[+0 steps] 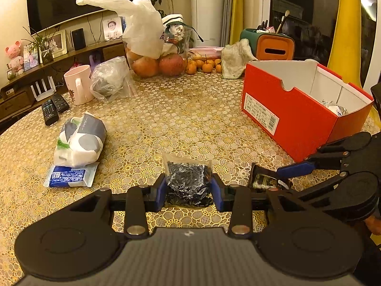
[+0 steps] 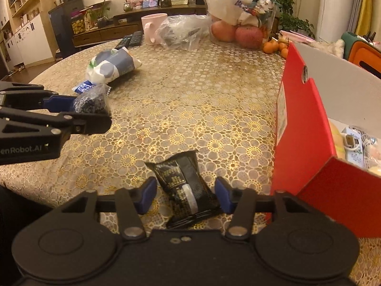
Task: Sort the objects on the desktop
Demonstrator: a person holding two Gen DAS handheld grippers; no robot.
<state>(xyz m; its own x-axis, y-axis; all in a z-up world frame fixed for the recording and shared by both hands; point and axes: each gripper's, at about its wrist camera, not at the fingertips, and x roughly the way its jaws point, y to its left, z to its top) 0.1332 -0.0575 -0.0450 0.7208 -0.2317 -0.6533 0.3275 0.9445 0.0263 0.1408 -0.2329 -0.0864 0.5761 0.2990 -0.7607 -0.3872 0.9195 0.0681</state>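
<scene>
L gripper [image 1: 188, 187] clamped on crinkly bag [image 1: 188, 178], R gripper [image 2: 185, 194] wide astride black sachet [image 2: 188, 186]; red box [image 2: 307, 143] wall at 3 o'clock could snag R.

My right gripper [image 2: 185, 194] spread wide round black snack pkt [image 2: 187, 186] on tbl [image 2: 190, 100], pads not touching it, red box [image 2: 307, 138] just to its right, my left gripper [image 2: 89, 112] clamping dark crinkly bag [image 2: 90, 101] at far left.
</scene>
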